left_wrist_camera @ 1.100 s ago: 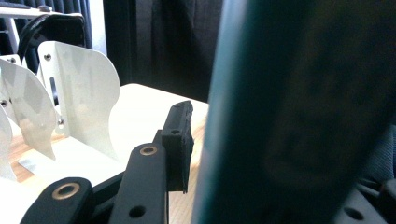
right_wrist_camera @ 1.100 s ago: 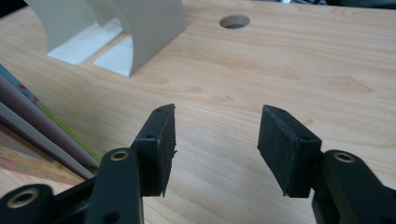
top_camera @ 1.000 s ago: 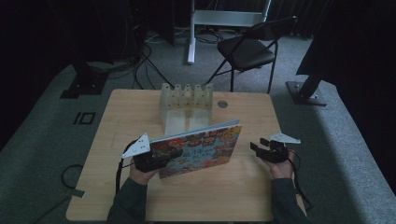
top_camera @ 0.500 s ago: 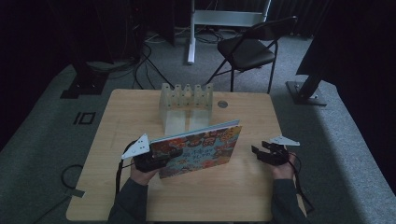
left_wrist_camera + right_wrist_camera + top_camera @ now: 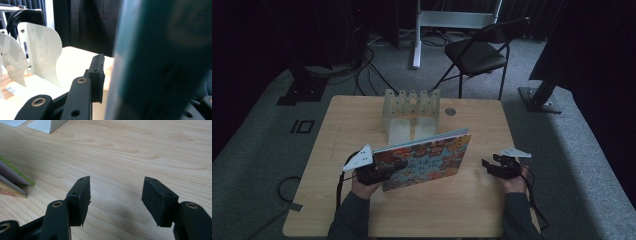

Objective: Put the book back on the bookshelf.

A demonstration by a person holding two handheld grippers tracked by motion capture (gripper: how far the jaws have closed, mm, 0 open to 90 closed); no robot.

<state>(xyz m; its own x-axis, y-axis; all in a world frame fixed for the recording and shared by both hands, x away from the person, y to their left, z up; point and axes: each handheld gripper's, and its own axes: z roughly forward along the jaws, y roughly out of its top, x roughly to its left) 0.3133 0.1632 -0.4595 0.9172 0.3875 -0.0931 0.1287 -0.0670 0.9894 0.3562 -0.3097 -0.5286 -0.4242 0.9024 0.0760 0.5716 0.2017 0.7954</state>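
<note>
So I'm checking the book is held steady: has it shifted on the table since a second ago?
No. The book keeps its place in the high view: its top right corner sits just below the white rack, as before, gripped by the left claw.

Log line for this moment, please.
left gripper: shut on book, tilted up | right gripper: open, jaws just opening, nothing between | rack: behind book

High view overhead, facing forward-down; gripper views close, low along jaws; all share table (image 5: 362, 125).
</note>
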